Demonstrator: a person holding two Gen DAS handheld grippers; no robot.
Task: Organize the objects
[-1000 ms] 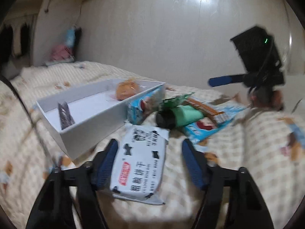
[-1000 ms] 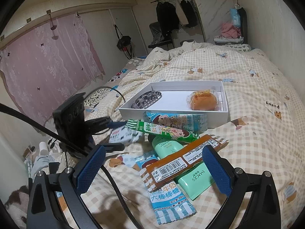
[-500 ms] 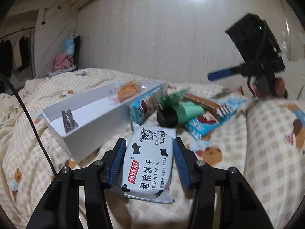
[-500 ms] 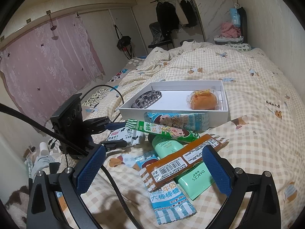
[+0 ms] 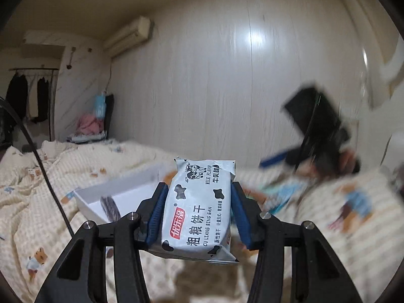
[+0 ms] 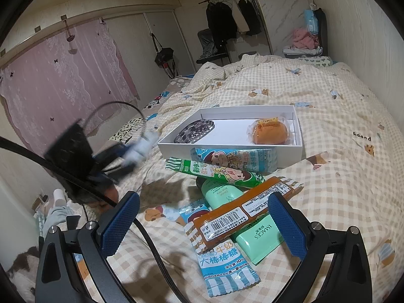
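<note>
At the left of the left wrist view, a checked bed cover (image 5: 30, 202) spreads out with a white box (image 5: 121, 197) lying on it at centre left. Just right of the box, at lower centre, the left gripper (image 5: 198, 210) is clenched on a white biscuit packet (image 5: 199, 212) with cow patches; its jaws are closing, the blue pads press both long sides, and the packet hangs clear of the bed. At the right of that frame the other gripper shows only as a dark blur.

Across the right wrist view, the left gripper with its packet is a blur at centre left, above the bed. Right of it, at upper centre, the white box (image 6: 298, 126) holds a dark studded hair clip (image 6: 194, 131) at its left end and a wrapped orange cake (image 6: 271, 132) at its right end. Touching the box's near wall lies a blue snack pack (image 6: 234, 159), with a green candy stick (image 6: 217, 170) over it. Below these, a green tube (image 6: 227, 197), a brown bar (image 6: 242, 214) and a blue-striped candy sachet (image 6: 224, 260) overlap in a heap. At the bottom, the right gripper (image 6: 204, 223) stands released, wide apart, hovering over that heap with nothing between its pads.
</note>
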